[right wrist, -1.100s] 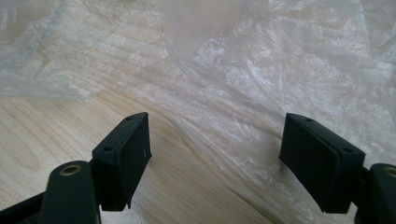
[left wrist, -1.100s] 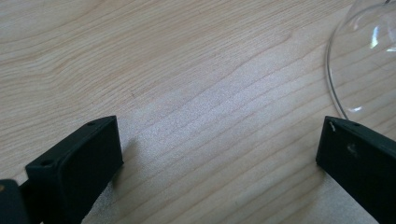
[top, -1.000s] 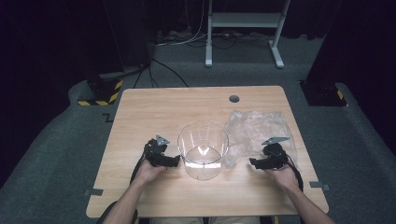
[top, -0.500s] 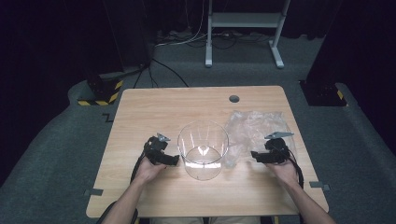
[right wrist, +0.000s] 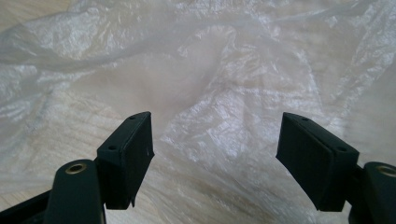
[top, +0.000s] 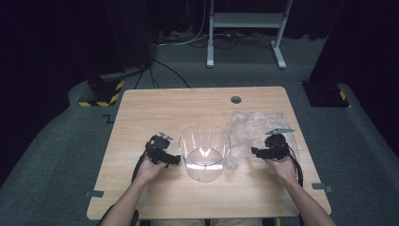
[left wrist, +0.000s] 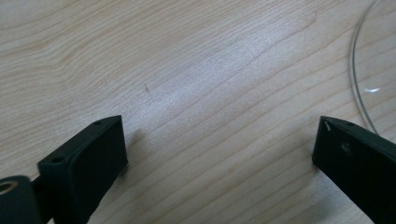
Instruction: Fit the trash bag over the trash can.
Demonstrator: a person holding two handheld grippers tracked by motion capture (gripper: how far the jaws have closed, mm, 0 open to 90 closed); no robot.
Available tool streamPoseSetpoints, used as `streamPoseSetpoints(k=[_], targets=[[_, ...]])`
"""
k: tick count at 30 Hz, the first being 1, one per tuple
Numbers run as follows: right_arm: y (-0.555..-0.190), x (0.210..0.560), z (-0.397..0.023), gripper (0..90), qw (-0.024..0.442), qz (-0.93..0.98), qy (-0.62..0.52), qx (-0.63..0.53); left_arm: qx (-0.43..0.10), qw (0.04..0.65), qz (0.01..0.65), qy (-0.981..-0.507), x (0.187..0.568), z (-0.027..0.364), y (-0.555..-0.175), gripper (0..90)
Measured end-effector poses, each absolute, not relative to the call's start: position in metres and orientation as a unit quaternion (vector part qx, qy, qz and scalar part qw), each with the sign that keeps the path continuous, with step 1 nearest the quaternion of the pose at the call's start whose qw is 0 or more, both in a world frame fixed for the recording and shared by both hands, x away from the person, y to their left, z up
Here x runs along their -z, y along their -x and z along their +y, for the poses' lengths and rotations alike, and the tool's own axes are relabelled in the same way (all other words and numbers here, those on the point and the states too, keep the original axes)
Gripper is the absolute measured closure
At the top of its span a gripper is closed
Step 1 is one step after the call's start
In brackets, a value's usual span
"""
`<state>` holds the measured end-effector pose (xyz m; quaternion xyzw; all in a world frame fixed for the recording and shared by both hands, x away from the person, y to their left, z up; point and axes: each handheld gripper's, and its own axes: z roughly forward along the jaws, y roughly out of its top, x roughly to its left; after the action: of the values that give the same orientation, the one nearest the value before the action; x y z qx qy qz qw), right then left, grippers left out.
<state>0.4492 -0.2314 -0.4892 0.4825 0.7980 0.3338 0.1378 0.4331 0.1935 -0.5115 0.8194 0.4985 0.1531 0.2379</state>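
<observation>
A tall clear round container (top: 204,150) stands open-topped in the middle of the wooden table (top: 188,108). To its right lies a crumpled clear plastic bag (top: 256,127). My left gripper (top: 178,160) rests beside the container's left wall, pointing at it. Its jaws stand wide open (left wrist: 219,154) over bare wood, with the container's rim (left wrist: 357,88) at the right edge. My right gripper (top: 254,151) lies on the bag and points left toward the container. It is open (right wrist: 217,144), with the wrinkled bag (right wrist: 224,70) under and ahead of the jaws and nothing pinched.
A round cable hole (top: 235,99) sits near the table's far edge. The far half and the left side of the table are bare wood. Grey carpet surrounds the table, with a white stand (top: 244,28) and cables behind it.
The right gripper has crept slightly farther onto the bag. The left gripper, the container and the bag stay where they were.
</observation>
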Motion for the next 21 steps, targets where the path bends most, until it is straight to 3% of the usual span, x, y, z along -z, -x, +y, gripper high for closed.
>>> streamPoseSetpoints(k=[12, 21], targets=[[-0.462, 0.484, -0.223, 24.6, 0.139, 0.780, -0.490, -0.364, -0.142, 0.201, 0.505, -0.827, 0.503, 0.193, -0.435, 11.6], [-0.471, 0.477, -0.217, 22.8, 0.135, 0.769, -0.494, -0.384, -0.117, 0.207, 0.514, -0.824, 0.495, 0.198, -0.434, 14.8]])
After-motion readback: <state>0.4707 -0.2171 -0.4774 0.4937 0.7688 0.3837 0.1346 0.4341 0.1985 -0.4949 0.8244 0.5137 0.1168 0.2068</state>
